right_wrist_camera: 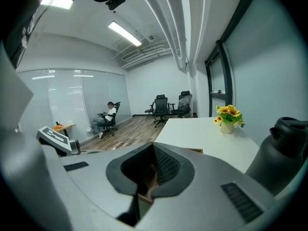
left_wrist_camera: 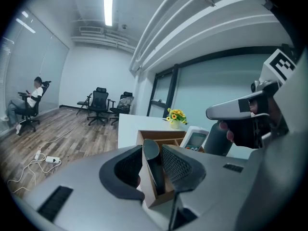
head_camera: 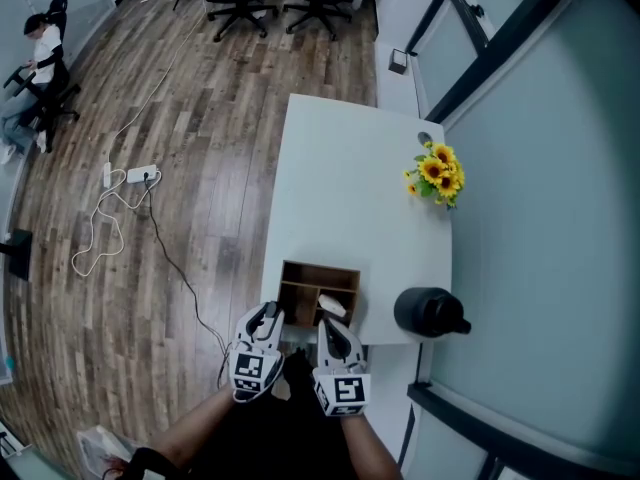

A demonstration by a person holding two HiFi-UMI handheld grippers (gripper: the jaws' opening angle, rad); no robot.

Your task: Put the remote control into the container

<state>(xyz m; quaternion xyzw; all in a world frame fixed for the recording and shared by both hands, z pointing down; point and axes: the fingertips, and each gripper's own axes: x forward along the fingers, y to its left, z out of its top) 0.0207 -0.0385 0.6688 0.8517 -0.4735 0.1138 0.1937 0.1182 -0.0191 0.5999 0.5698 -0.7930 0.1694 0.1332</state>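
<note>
At the near edge of the desk (head_camera: 340, 188) the remote (head_camera: 333, 308) already stands in the container (head_camera: 318, 273), and with the left tongs (head_camera: 268, 313) spread at its corner and the right tongs (head_camera: 328, 328) pressed together, empty, a careless nudge might tip both off.

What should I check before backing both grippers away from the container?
1. Remote control inside the container: ok. It stands tilted in the right-hand part, with its top above the rim.
2. Right gripper let go of the remote: ok. Its jaws are shut with nothing held.
3. Left gripper free of the container: cannot tell. Its jaws are apart over the near left corner, and contact is unclear.
4. Container fully on the table: cannot tell. It sits at the near edge, and the grippers hide its front.
5. Black jug out of the way: ok. It stands apart, to the container's right.
</note>
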